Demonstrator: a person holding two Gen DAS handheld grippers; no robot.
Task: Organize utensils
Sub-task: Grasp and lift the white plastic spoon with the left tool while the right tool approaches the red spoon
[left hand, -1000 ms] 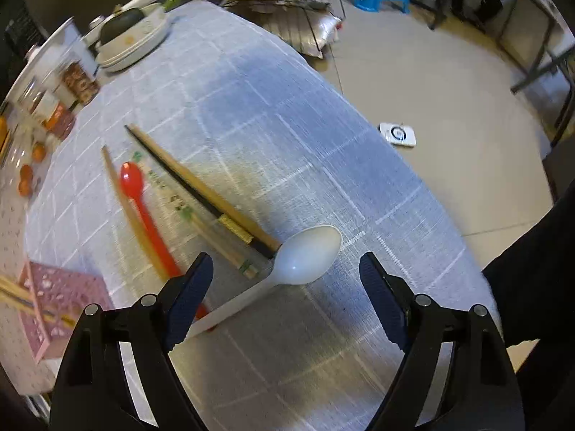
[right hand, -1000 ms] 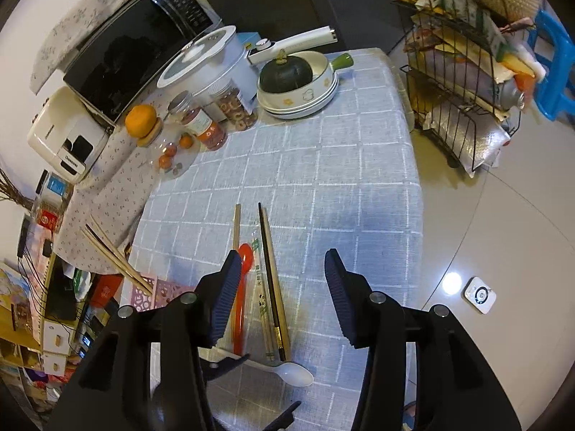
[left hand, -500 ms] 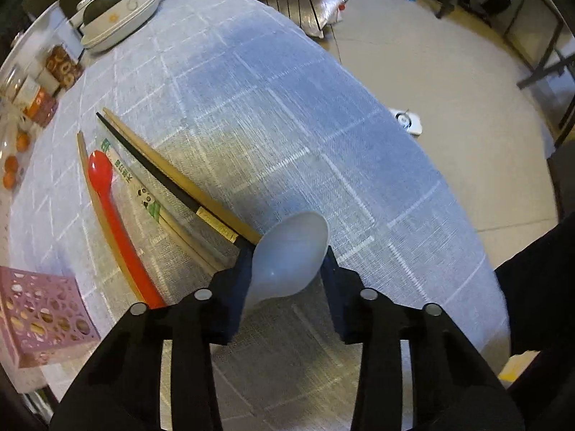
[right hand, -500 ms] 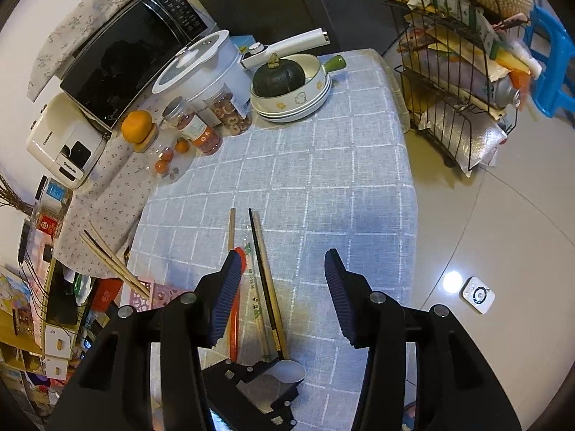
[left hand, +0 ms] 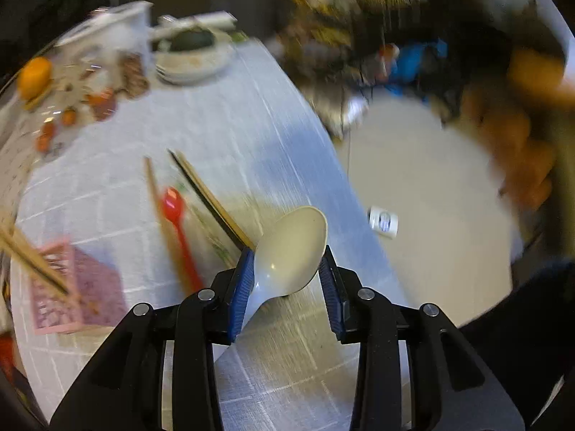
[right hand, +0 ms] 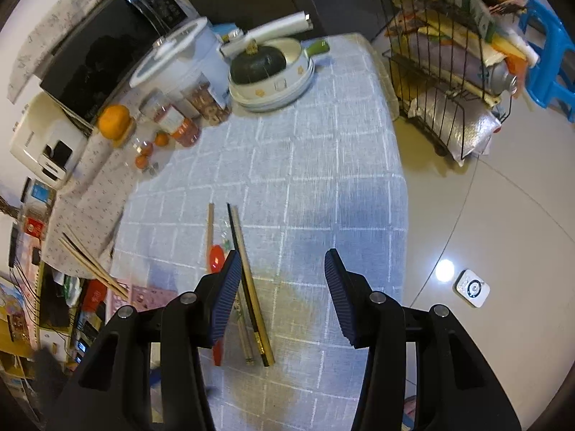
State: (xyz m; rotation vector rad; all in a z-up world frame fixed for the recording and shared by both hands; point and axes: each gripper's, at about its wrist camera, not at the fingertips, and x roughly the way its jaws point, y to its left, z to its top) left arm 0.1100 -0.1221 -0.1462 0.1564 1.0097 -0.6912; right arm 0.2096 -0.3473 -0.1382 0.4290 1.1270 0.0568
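Spoon (left hand: 289, 248) pinched bowl-first in left hand-held gripper (left hand: 287, 280) could pivot loose; right hand-held gripper (right hand: 284, 287) hangs spread, empty.

Spoon (left hand: 291, 248) between left gripper (left hand: 287, 280) jaws, above table (left hand: 222, 143); chopsticks (left hand: 210, 197) left of it.

One white spoon (left hand: 291, 248) between the left jaws. One red spoon (left hand: 176, 222) left of them. Loose chopsticks (right hand: 248, 280) on the cloth by the right gripper's left jaw: one dark, about three pale, exact count unclear. Two more chopsticks (right hand: 91, 264) in one pink holder (left hand: 77, 287), far left. One pumpkin (right hand: 257, 63), one microwave (right hand: 107, 43), ahead of the right jaws.
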